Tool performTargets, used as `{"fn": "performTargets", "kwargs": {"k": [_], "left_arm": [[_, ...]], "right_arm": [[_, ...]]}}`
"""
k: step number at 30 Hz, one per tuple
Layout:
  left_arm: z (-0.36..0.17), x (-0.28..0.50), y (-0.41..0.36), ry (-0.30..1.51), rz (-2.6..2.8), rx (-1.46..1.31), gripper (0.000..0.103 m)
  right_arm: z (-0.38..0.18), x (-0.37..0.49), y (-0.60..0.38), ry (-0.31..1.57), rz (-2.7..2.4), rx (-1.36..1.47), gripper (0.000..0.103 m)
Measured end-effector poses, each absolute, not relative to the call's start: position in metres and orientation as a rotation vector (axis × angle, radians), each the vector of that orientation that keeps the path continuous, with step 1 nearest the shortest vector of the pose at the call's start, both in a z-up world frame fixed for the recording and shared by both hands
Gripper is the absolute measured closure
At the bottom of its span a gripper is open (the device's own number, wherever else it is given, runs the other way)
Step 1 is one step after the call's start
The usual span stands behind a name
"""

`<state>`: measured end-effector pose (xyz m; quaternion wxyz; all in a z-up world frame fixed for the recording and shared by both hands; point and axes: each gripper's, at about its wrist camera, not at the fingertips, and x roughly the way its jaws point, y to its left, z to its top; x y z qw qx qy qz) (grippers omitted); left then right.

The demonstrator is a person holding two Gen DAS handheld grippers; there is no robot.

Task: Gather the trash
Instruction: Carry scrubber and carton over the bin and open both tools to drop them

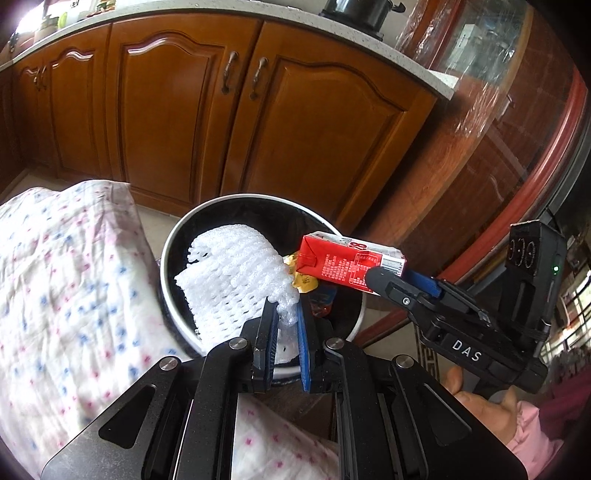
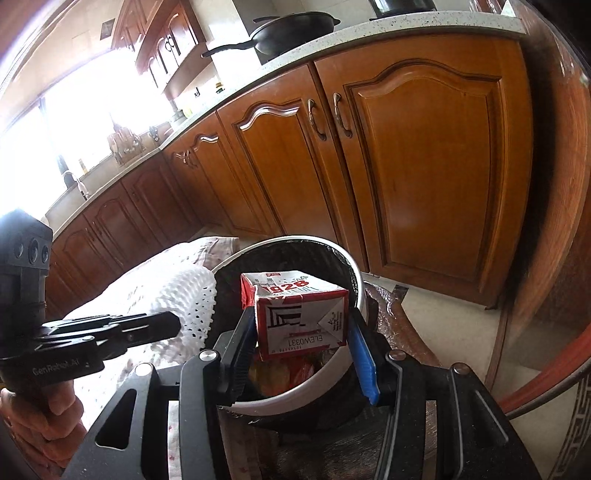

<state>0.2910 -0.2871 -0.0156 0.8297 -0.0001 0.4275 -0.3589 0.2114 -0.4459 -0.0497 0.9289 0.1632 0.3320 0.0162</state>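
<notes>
The left gripper (image 1: 286, 314) fills the foreground of its view, jaws clenched on the crumpled end of a white foam fruit net (image 1: 232, 273). The net's long axis runs away from the jaws, up and to the left, over the opening of the round white-rimmed trash bin (image 1: 168, 243). The right gripper (image 2: 301, 332) grasps a red-and-white drink carton (image 2: 301, 314) by its two sides, its printed end toward that camera. In the left view the carton (image 1: 343, 262) lies nearly level, its long axis pointing left over the bin's right rim. Coloured wrappers (image 2: 284, 373) lie inside the bin. A floral cloth (image 1: 66, 266) covers the surface just left of the bin. Behind stand brown wooden kitchen cabinets (image 1: 207, 110) under a speckled counter (image 2: 406, 31) carrying a black frying pan (image 2: 291, 31).
</notes>
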Motion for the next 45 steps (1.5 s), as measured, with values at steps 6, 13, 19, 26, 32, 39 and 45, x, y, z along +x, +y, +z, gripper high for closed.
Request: {"fn": "performTargets", "kwargs": {"k": [6,13,19,26,32,39,45], "left_arm": [[-0.022,0.296,-0.297,0.925,-0.758,0.008,0.094],[-0.029,0.305,-0.304,0.950,-0.745,0.001,0.094],[-0.029,0.308,-0.307,0.950,-0.746,0.003,0.090],[-0.029,0.308,-0.300,0.943,-0.727,0.007,0.053],[-0.034,0.305,-0.285,0.958,-0.701,-0.017,0.053],[-0.035,0.297,-0.257,0.953,-0.657,-0.064,0.048],[-0.031,0.285,-0.222,0.933,-0.619,-0.131,0.044]], "right_arm": [[-0.055,0.218,-0.448,0.698,0.030,0.329,0.054],[-0.056,0.224,-0.448,0.709,0.034,0.326,0.054],[-0.054,0.230,-0.447,0.721,0.045,0.335,0.052],[-0.056,0.226,-0.449,0.719,0.050,0.370,0.043],[-0.053,0.218,-0.446,0.703,0.050,0.390,0.032],[-0.048,0.207,-0.438,0.683,0.058,0.410,0.022],[-0.045,0.191,-0.423,0.660,0.066,0.426,0.014]]}}
